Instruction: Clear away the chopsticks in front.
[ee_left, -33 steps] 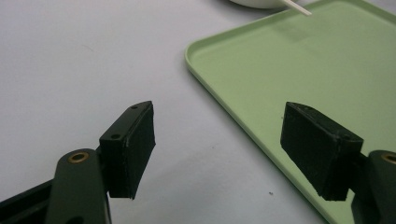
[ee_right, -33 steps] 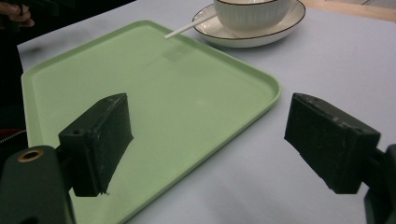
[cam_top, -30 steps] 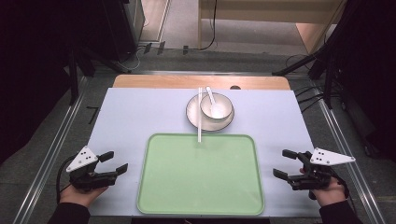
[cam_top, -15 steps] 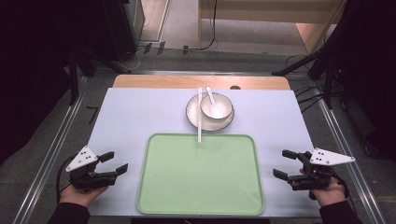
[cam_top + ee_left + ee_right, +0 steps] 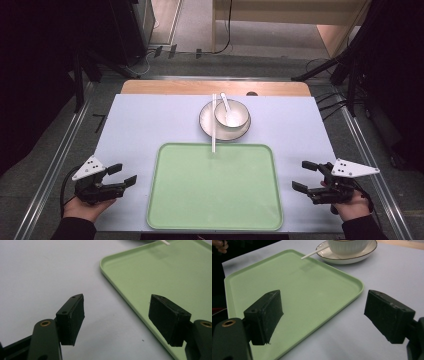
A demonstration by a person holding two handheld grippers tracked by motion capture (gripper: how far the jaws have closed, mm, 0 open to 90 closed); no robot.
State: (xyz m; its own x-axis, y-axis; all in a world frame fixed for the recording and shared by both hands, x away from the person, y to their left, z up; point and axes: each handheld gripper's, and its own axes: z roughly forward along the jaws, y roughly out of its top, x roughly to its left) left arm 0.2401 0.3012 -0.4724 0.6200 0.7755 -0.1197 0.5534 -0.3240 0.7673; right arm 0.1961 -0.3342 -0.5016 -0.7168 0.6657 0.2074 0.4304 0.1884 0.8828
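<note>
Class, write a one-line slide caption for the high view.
Two open tools, left and right, flank an empty green tray below a bowl on a plate.

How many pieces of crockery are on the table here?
2: a white bowl sits on a plate, just beyond the green tray's far edge. Nothing seems hidden.

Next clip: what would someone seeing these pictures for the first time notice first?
A big green tray lies bare at the near middle of the table, flanked by the left gripper and the right gripper, both with jaws wide open and holding nothing. Just beyond it a white bowl with a spoon sits on a plate, and a white chopstick reaches from the plate over the tray's far rim.
</note>
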